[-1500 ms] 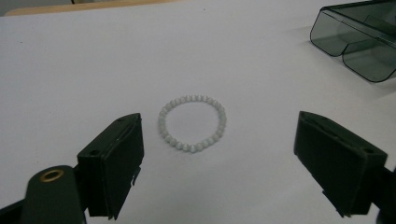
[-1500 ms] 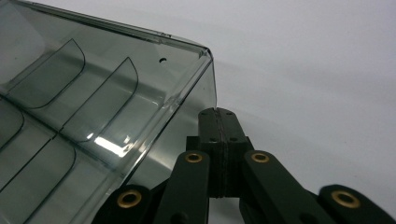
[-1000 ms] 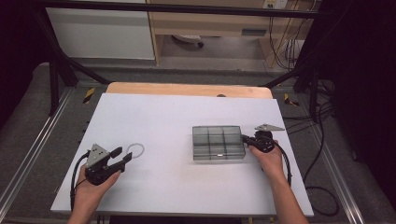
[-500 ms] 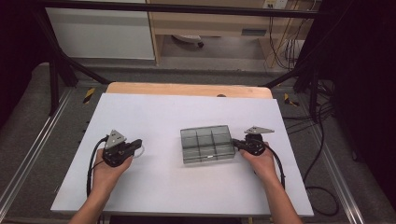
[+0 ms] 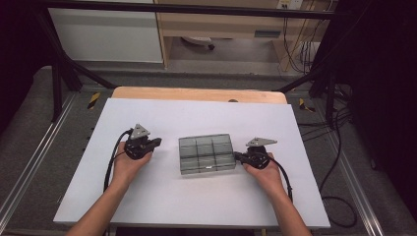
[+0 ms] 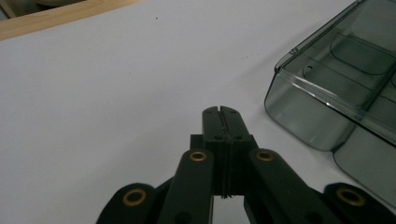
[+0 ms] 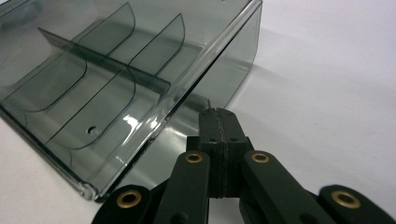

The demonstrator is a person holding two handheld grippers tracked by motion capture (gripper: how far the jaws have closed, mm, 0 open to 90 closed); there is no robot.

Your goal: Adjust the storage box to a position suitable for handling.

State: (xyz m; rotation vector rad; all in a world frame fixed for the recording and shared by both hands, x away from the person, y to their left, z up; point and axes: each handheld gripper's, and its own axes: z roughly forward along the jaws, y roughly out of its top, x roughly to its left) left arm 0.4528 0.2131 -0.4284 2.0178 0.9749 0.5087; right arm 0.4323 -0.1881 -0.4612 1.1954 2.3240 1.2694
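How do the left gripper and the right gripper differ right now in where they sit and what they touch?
The left gripper sits apart from the box, with bare table between them; the right gripper has its tip against the box's edge. The left gripper's plate stands tilted; the right's lies flatter. Both are shut on nothing.

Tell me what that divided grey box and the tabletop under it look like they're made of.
The box: probably smoke-tinted clear plastic, glossy; its dividers show through the walls and its edges catch highlights. The tabletop: a matte white sheet, maybe laminate or paper, over a wooden board showing pale grain at the far edge.
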